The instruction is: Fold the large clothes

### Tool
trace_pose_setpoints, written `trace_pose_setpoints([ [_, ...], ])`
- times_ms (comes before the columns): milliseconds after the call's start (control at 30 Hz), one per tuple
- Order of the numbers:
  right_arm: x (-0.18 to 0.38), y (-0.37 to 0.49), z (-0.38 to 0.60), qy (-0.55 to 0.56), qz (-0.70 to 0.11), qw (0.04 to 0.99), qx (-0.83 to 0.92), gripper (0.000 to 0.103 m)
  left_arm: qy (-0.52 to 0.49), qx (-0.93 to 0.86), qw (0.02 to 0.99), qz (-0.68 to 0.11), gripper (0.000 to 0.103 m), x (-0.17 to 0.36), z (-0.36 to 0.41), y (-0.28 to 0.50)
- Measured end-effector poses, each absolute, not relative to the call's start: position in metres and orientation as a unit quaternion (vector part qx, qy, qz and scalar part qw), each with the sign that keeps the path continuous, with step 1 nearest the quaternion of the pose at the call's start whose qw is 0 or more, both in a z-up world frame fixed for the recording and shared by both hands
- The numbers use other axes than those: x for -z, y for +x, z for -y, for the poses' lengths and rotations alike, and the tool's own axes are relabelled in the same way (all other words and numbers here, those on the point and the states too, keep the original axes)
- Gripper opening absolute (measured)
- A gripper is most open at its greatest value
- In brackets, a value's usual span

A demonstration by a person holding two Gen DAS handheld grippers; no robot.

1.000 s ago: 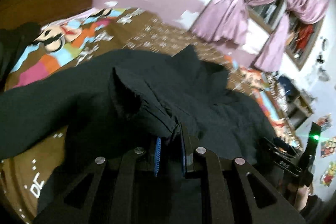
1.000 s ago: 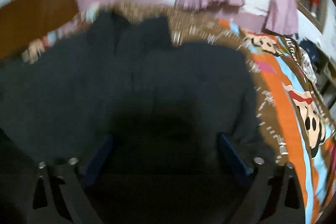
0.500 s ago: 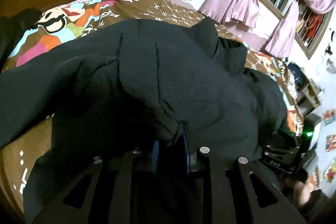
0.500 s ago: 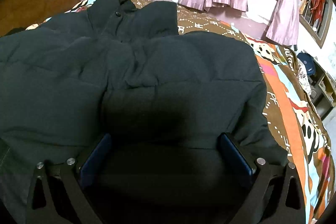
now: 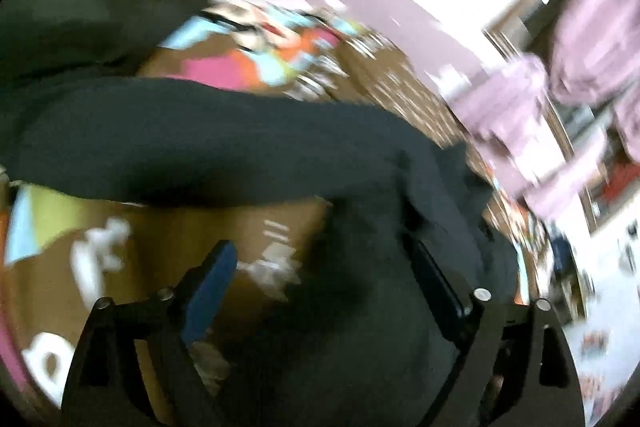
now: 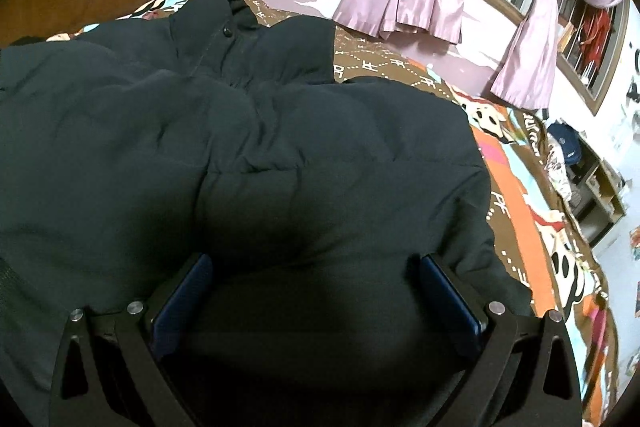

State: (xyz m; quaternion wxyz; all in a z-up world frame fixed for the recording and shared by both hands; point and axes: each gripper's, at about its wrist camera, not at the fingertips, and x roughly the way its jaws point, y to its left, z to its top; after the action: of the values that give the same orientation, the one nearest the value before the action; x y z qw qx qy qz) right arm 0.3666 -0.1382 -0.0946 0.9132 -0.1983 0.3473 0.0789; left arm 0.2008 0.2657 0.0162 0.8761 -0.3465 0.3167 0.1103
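Now the bulky black padded jacket (image 6: 280, 155) lies spread on the brown cartoon-print bedspread (image 6: 520, 195), collar toward twelve o'clock. The left gripper (image 5: 320, 267) is opening, nothing pinched; the right gripper (image 6: 316, 287) hovers spread over the hem. Best to take the sleeve (image 5: 200, 139) at ten o'clock next, gripping deep into the padding.

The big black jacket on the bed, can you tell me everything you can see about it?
The black jacket is a puffy, quilted coat of smooth, slightly shiny fabric. It lies spread flat on the colourful cartoon bedspread, its stand-up collar with a dark snap button pointing toward the far wall. One side looks already folded over the body. In the blurry left view a long sleeve stretches out across the bed. The right hand-held gripper hangs open just over its lower part; whether it touches is unclear.
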Motion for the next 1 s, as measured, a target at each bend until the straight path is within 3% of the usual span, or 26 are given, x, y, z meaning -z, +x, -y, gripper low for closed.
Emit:
trace_pose_setpoints([
  [200, 0.049, 0.348, 0.110, -0.159, -0.309, 0.929, -0.129, 0.103, -0.437, -0.336, 0.792, -0.262, 0.086, 0.008, -0.344, 0.156],
  [367, 0.019, 0.340, 0.037, -0.117, -0.299, 0.913, -0.252, 0.103, -0.558, -0.360, 0.717, -0.214, 0.086, 0.043, -0.391, 0.129],
  [533, 0.026, 0.340, -0.028, -0.118, -0.306, 0.896, -0.299, 0.103, -0.603, -0.353, 0.694, -0.173, 0.086, 0.062, -0.422, 0.108],
  [767, 0.059, 0.345, -0.049, -0.148, -0.336, 0.884, -0.288, 0.103, -0.591, -0.338, 0.717, -0.150, 0.083, 0.066, -0.443, 0.095],
  [833, 0.065, 0.342, -0.047, -0.143, -0.329, 0.889, -0.285, 0.103, -0.581, -0.336, 0.727, -0.148, 0.065, 0.064, -0.442, 0.093],
  [900, 0.070, 0.336, -0.046, -0.150, -0.314, 0.895, -0.278, 0.103, -0.577, -0.313, 0.739, -0.152, 0.036, 0.063, -0.429, 0.104],
  [1000, 0.072, 0.334, -0.044, -0.149, -0.311, 0.897, -0.276, 0.103, -0.551, -0.300, 0.764, -0.149, 0.018, 0.060, -0.420, 0.108],
])
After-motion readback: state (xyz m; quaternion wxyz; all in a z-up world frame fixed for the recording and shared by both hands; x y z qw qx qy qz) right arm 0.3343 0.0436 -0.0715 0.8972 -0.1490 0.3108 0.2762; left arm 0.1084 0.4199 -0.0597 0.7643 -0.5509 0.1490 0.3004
